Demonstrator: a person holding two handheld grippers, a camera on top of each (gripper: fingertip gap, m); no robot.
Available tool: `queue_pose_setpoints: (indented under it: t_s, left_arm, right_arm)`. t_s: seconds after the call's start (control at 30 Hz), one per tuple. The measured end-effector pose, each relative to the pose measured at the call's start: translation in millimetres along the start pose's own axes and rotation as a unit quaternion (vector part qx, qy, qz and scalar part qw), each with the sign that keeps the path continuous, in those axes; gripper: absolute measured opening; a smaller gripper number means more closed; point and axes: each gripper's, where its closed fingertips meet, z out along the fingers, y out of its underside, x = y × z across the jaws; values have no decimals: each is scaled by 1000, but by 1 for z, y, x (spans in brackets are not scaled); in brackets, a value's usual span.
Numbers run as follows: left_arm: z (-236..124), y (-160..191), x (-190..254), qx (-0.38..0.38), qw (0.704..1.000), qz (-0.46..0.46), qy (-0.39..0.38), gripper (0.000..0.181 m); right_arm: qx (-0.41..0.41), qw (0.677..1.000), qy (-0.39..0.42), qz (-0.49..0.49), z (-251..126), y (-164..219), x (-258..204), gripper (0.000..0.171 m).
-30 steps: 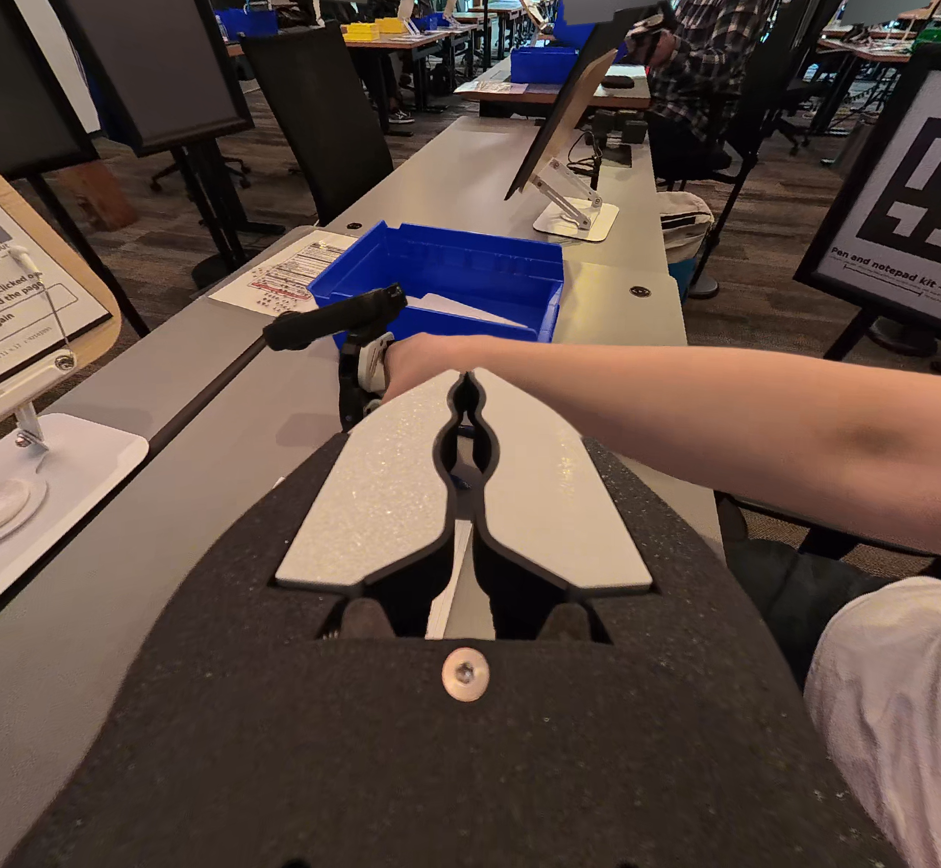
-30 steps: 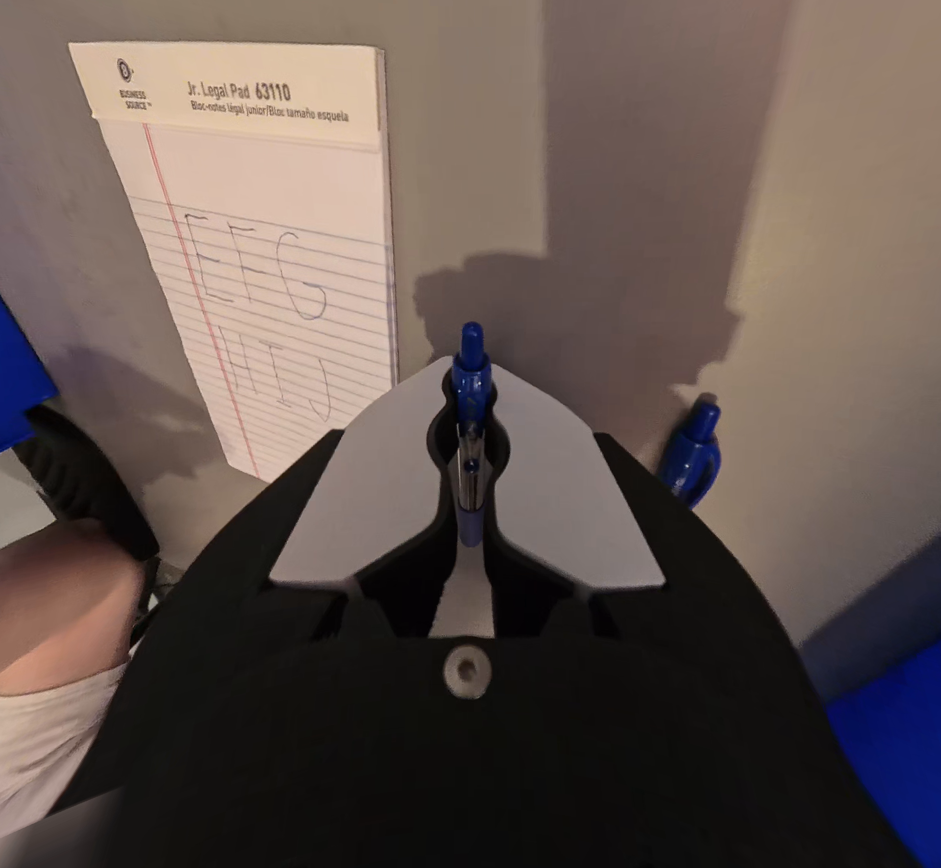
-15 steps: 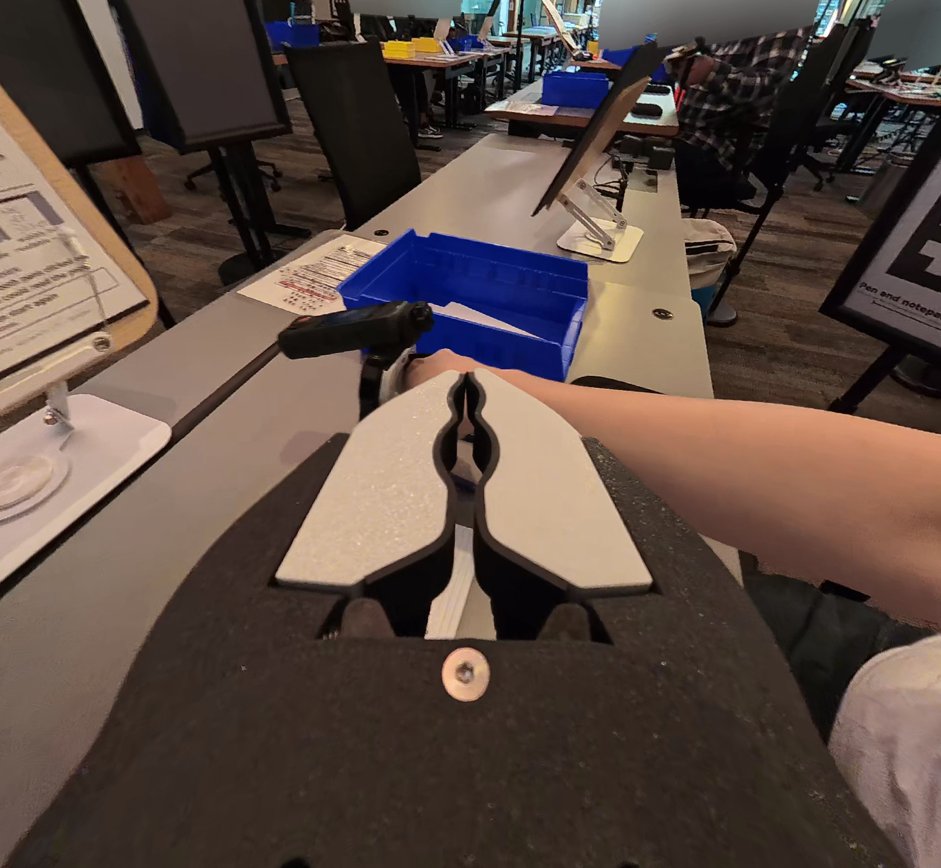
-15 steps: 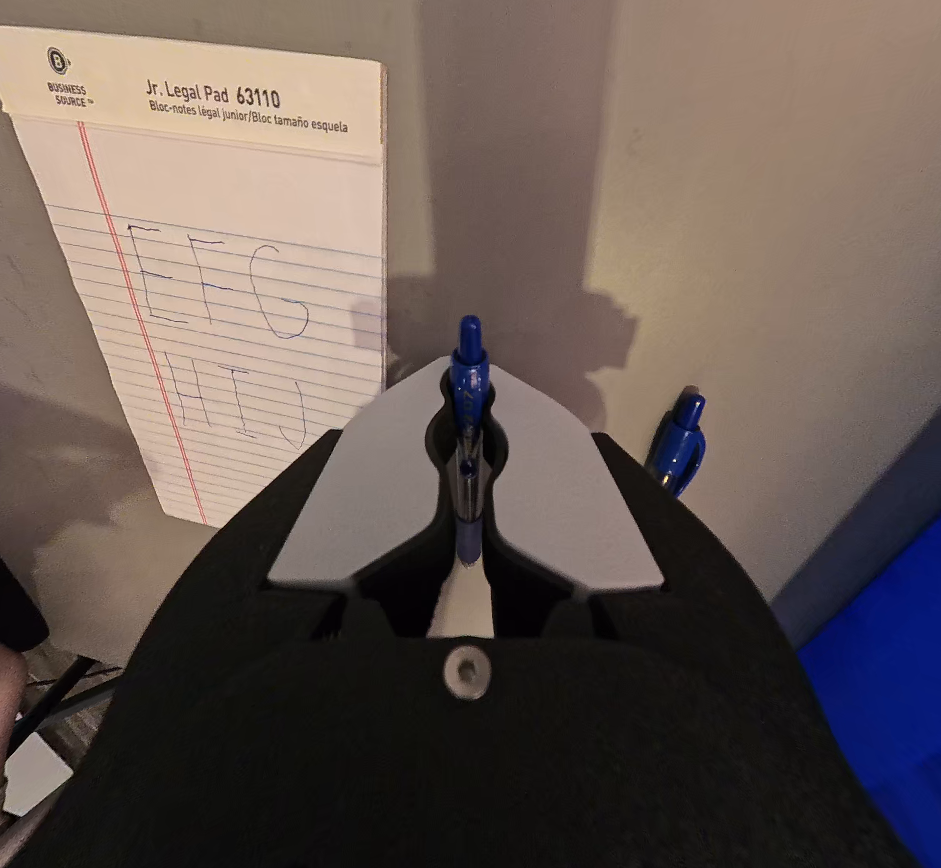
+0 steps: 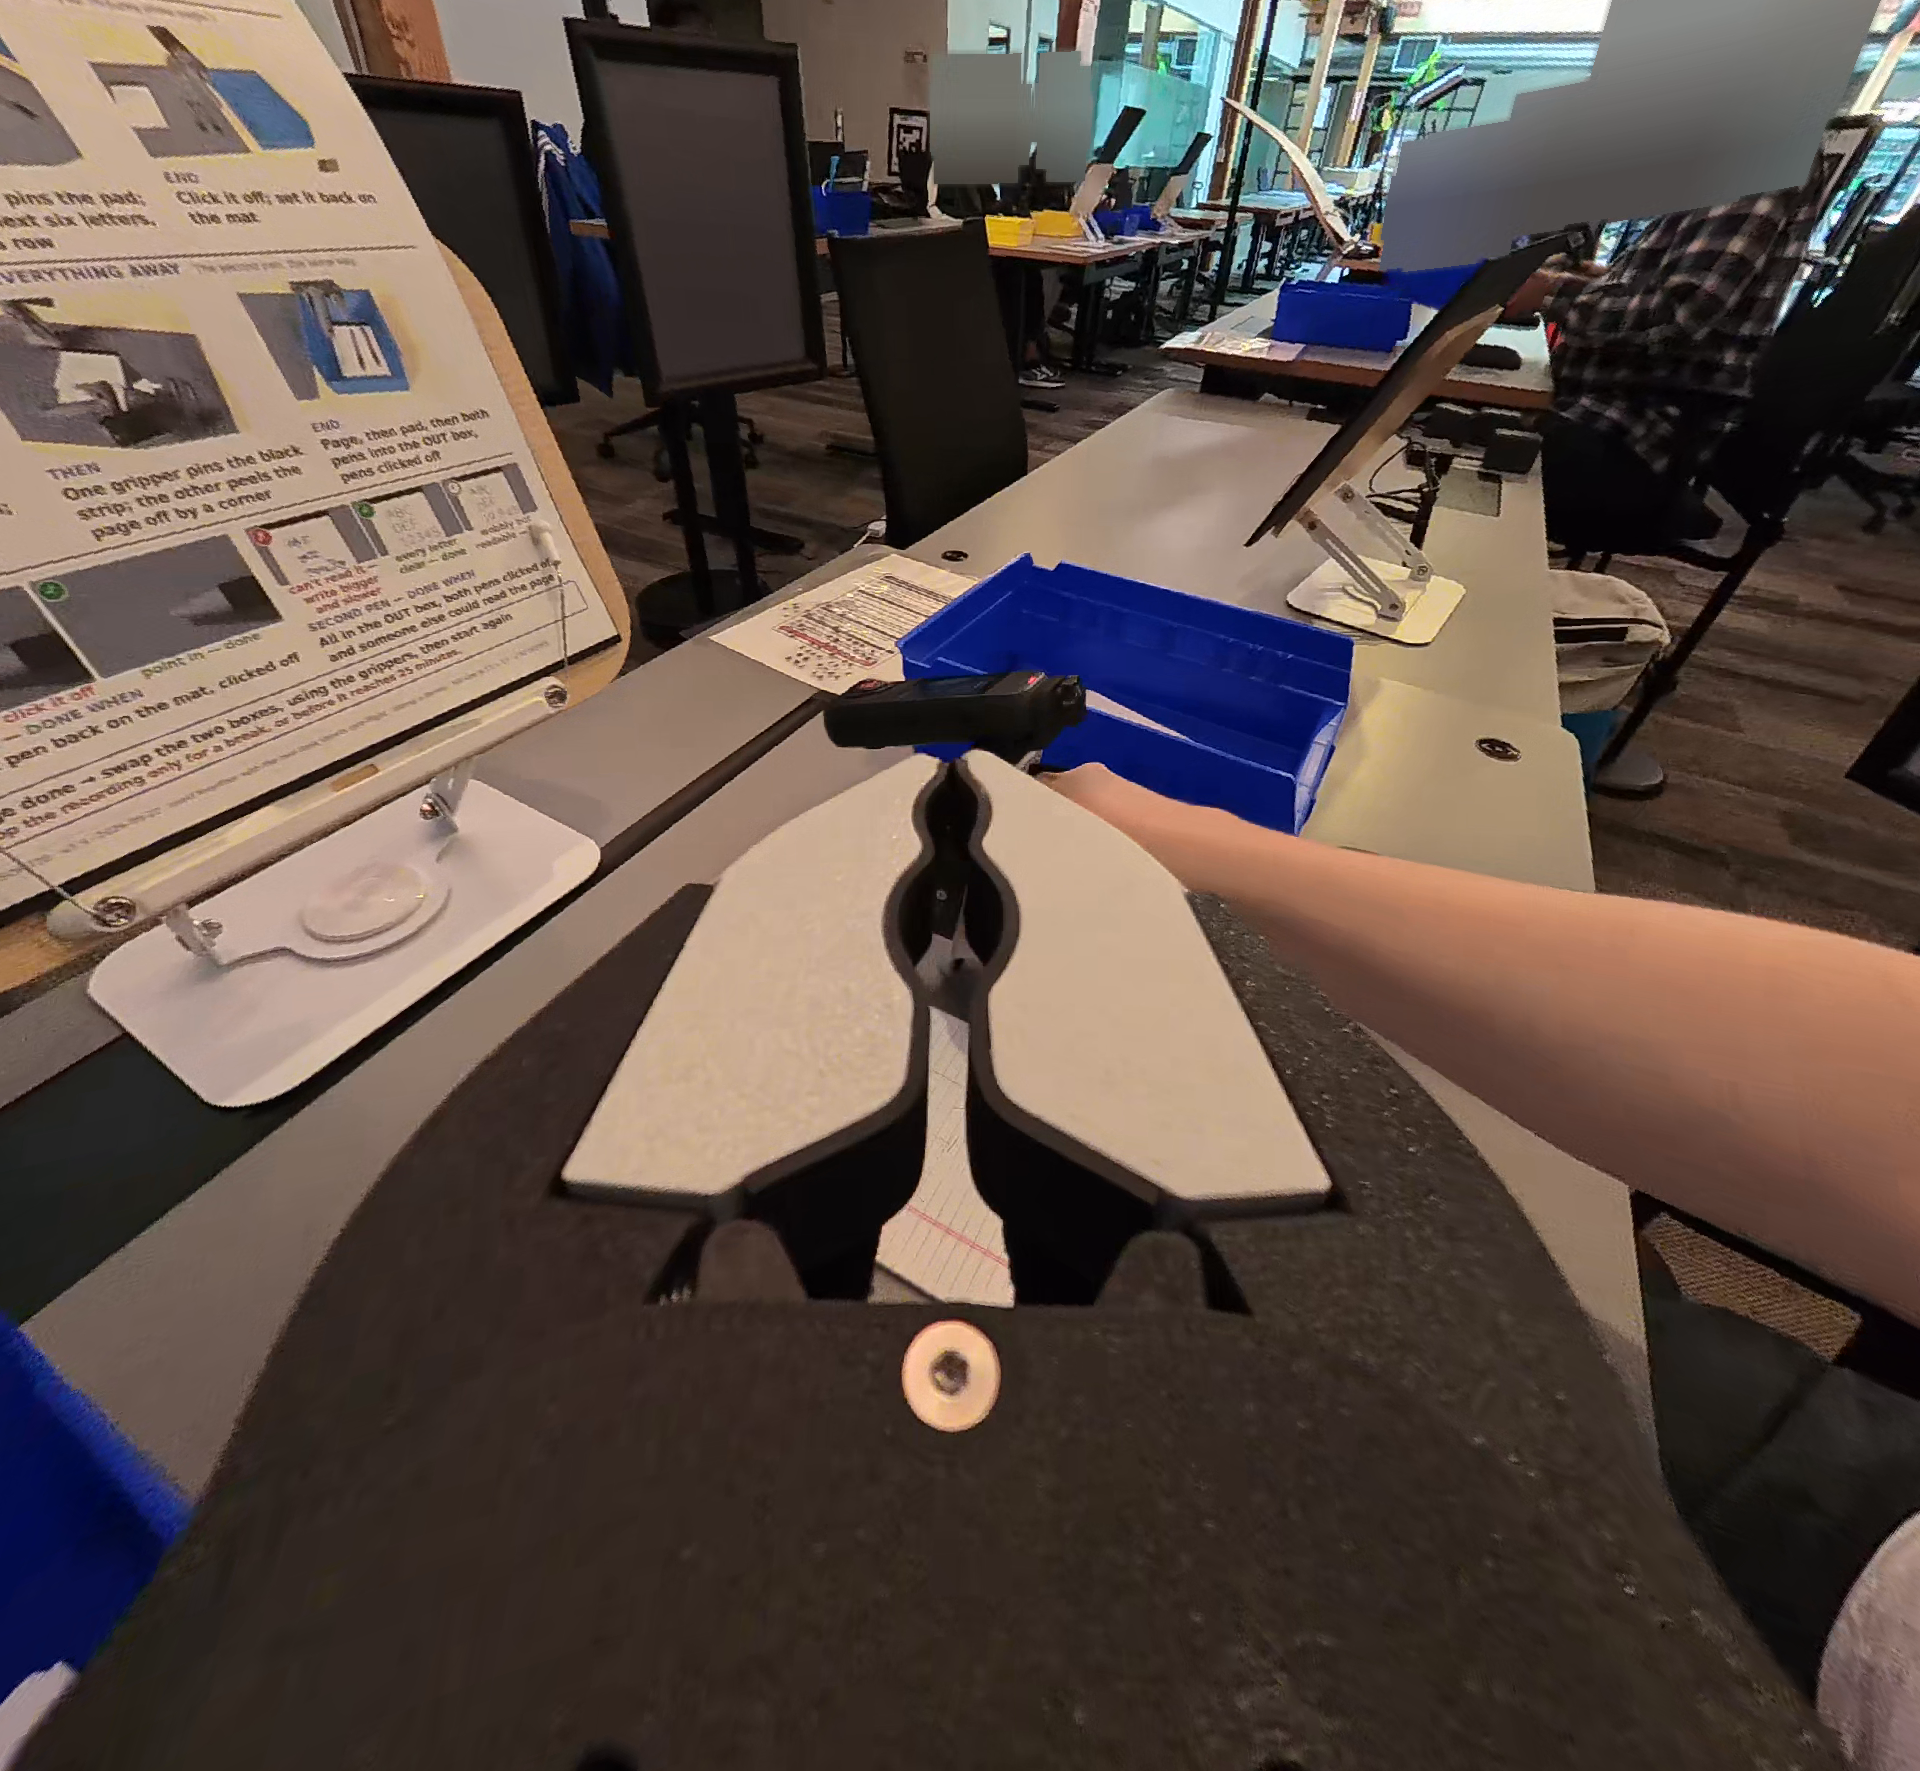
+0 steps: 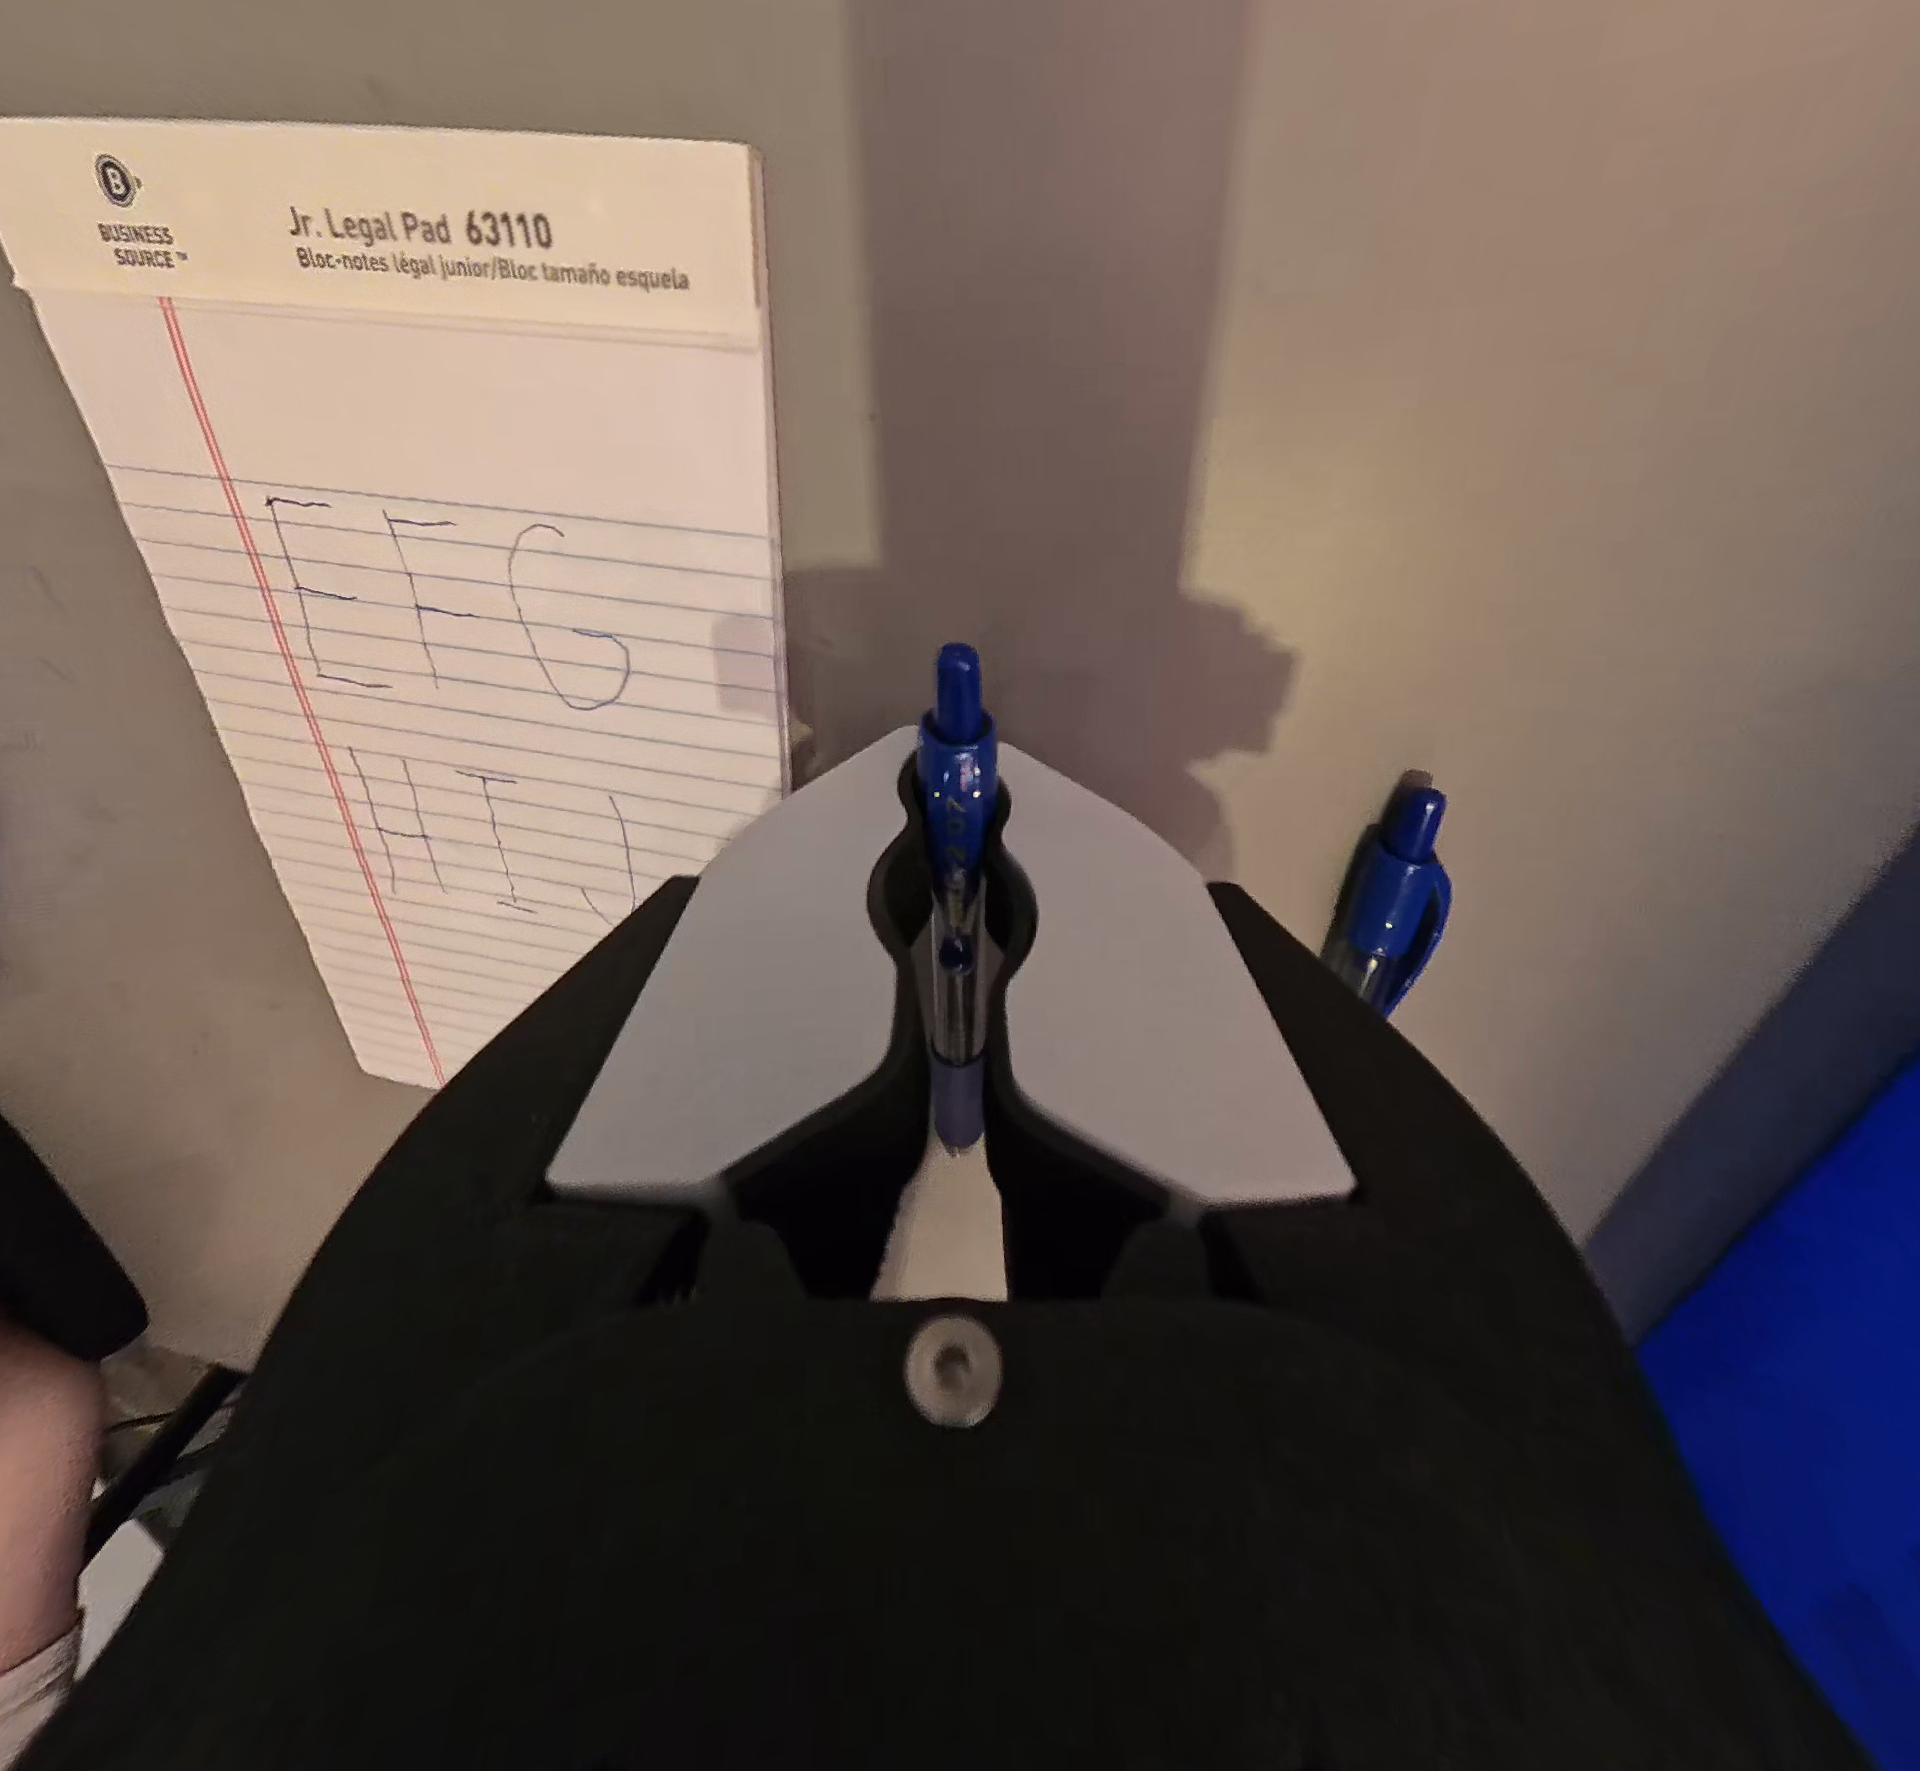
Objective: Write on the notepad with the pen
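The white lined notepad (image 6: 468, 578) lies on the grey table (image 6: 1455, 371), with blue handwritten letters in two rows on its page. My right gripper (image 6: 956, 745) hovers just right of the pad's lower right corner. It is shut on a blue pen (image 6: 956, 890) whose clicker end sticks out past the fingertips. A second blue pen (image 6: 1397, 890) lies on the table to the right. My left gripper (image 5: 951, 771) is shut and holds nothing. A sliver of the lined pad (image 5: 940, 1202) shows below through its gap.
In the left wrist view a blue bin (image 5: 1143, 682) stands ahead, and an instruction board on a white stand (image 5: 260, 474) is at the left. The person's forearm (image 5: 1455, 994) reaches across from the right. Another blue box (image 6: 1818, 1306) sits at the lower right of the right wrist view. One gripper's finger ends stand about 35 centimeters off the other's.
My left gripper has risen and swung left, bringing the instruction board into view. My right gripper has shifted slightly beside the pad, still holding the pen.
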Motion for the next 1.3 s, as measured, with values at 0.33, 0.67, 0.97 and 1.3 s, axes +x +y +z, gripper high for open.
queue_pose_setpoints:
  t_s: [0.33,0.67,0.97,1.3]
  left_arm:
    - [1,0,10,-2,1000,1,19,0]
    - [0,-1,15,-1,1000,0,28,0]
    - [-3,-4,15,3,1000,-1,31,0]
    - [-5,-5,20,3,999,4,36,1]
  right_arm:
    - [28,1000,11,-3,0,-2,-1,4]
    - [52,999,5,-17,0,-2,-1,4]
    - [74,997,17,-34,0,-2,-2,7]
    - [86,996,6,-33,-1,-1,-2,8]
